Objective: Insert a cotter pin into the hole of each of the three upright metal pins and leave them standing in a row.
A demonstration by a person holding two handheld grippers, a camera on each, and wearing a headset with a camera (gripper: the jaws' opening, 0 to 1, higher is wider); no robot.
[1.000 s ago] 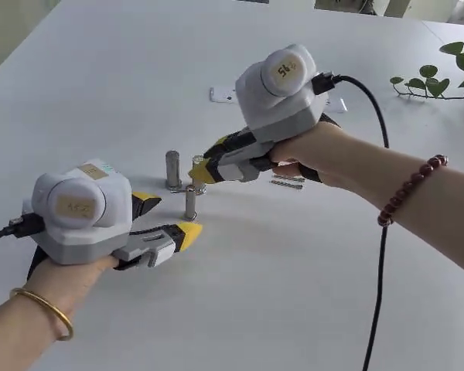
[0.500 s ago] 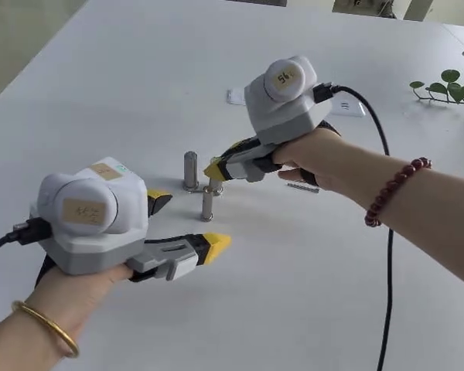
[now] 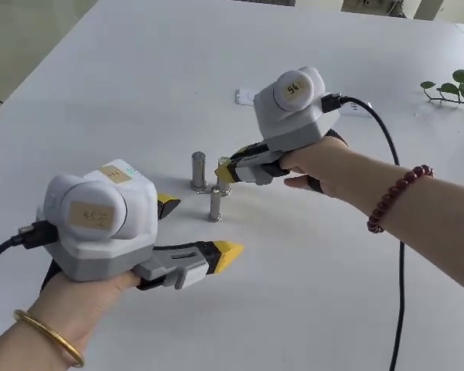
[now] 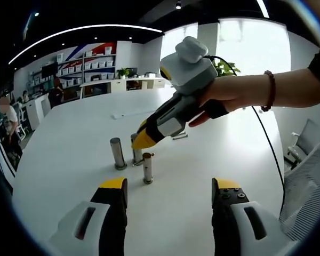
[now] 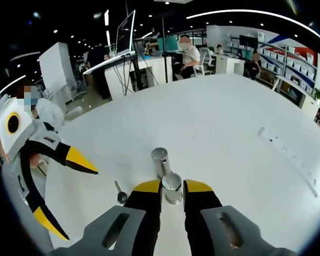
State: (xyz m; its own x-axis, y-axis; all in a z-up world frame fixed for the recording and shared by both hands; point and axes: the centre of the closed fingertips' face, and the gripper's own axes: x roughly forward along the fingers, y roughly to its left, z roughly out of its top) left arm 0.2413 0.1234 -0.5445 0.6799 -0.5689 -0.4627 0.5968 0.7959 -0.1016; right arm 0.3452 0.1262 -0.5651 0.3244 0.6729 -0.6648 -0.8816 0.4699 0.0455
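Three upright metal pins stand close together on the white table (image 3: pixel 124 93). The back pin (image 3: pixel 199 170) is free. The front pin (image 3: pixel 215 205) has a cotter pin through its top (image 4: pixel 148 156). My right gripper (image 3: pixel 225 171) is shut on the top of the third pin (image 5: pixel 172 188), whose lower part shows under the yellow tips (image 4: pixel 134 156). My left gripper (image 3: pixel 199 226) is open with nothing in it, near the table's front, and its jaws point at the pins (image 4: pixel 169 186). Loose cotter pins (image 4: pixel 180 136) lie beyond the right hand.
A white power strip (image 3: pixel 244 97) lies behind the pins and runs along the table (image 5: pixel 288 154). A green plant sprig (image 3: pixel 452 85) is at the far right. The right gripper's black cable (image 3: pixel 398 255) trails toward the front right. Office desks and people are in the background.
The head camera has shifted, so the whole scene sits differently. My right gripper stays on the same pin. My left gripper stays open, with its tips a little further right.
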